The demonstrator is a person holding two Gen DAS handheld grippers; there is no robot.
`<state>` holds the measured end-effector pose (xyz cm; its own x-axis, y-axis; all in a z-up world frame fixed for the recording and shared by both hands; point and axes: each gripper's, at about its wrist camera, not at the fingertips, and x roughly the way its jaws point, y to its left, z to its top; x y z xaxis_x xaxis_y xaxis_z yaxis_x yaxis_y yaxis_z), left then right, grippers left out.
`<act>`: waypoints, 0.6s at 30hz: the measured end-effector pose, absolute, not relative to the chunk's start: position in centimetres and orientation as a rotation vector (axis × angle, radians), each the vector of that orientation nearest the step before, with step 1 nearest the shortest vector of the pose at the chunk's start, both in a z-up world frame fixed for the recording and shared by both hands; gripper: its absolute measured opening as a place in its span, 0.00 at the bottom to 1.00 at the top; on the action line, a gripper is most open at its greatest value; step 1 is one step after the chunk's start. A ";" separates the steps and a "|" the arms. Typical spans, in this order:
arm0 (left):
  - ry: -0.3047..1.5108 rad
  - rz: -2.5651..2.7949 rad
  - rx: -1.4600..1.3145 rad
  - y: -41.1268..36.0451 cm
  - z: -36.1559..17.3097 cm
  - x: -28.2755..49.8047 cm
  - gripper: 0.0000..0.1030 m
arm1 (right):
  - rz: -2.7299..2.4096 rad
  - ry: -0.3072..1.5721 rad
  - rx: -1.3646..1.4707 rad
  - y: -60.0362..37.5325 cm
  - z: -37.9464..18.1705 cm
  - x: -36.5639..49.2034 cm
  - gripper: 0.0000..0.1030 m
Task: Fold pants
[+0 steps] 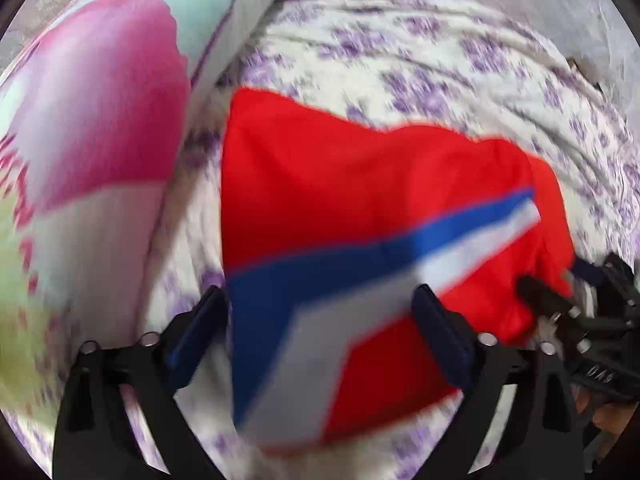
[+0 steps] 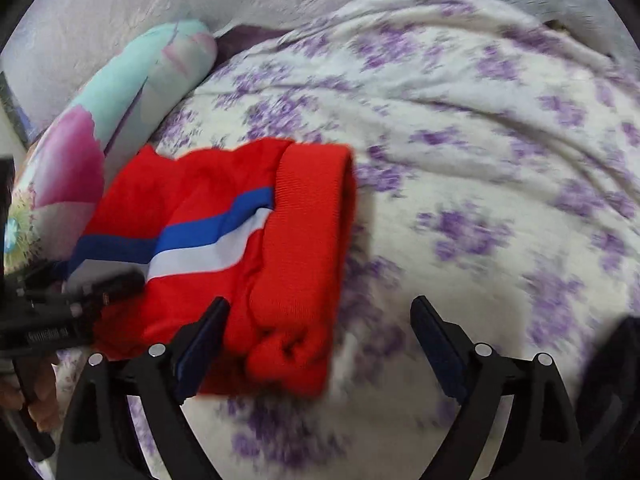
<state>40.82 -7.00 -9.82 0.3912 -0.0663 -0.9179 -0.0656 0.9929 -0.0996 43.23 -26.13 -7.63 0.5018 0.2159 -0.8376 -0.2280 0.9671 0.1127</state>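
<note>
Writing: the only lettering I can find is a short white marking on the black body of the right gripper (image 1: 532, 292) as seen from my left wrist camera, and a similar strip on the left gripper (image 2: 120, 280) as seen from my right; both are too blurred to read.

Task object: the pants (image 2: 248, 248) are bright red, with a blue band and a white band running side by side along the leg. They lie folded over into a compact bundle on the bed (image 2: 480, 160), toward its left side, close beside the pillow (image 2: 120, 92). A wide ribbed red waistband (image 2: 312, 216) forms the bundle's right-hand end in my right view; its lower corner is bunched and rumpled. In my left view the stripes (image 1: 320, 280) make an angled bend where the cloth is doubled over.

Fingers, left: spread wide. The striped part of the pants (image 1: 340, 184) lies between the two blue pads; neither pad presses on it, though blur hides whether the right pad brushes the cloth.

Fingers, right: spread wide. The left pad (image 2: 204, 340) overlaps the edge of the red bundle; I cannot tell whether it touches. The right pad stands over bare bed sheet.

Surroundings: the sheet is white with purple flowers; the pillow is turquoise with a large pink bloom. My hand (image 2: 36, 396) shows at the lower left of the right view.
</note>
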 end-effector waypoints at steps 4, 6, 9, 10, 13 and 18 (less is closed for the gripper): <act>1.119 0.062 -0.076 -8.1 -7.1 37.1 0.93 | 0.170 0.926 -0.008 -27.8 -4.0 39.9 0.93; 1.085 0.062 -0.087 -8.3 -4.8 34.7 0.95 | 0.154 0.895 0.015 -28.4 -1.8 37.5 0.94; 1.086 0.082 -0.059 -8.6 -2.0 31.3 0.95 | 0.164 0.864 0.050 -28.8 0.8 34.1 0.95; 1.079 0.088 -0.059 -8.6 -1.4 30.4 0.95 | 0.169 0.855 0.059 -28.8 1.7 32.5 0.95; 1.043 0.091 -0.061 -8.4 0.9 26.7 0.95 | 0.188 0.842 0.070 -28.1 3.2 29.7 0.96; 1.021 0.084 -0.101 -8.0 3.4 21.2 0.95 | 0.214 0.830 0.058 -26.5 5.3 24.3 0.96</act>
<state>21.21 -8.01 3.42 0.5200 0.0224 -0.8538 -0.1168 0.9921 -0.0451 24.29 -26.49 5.35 0.6544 0.2114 -0.7260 -0.1664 0.9768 0.1345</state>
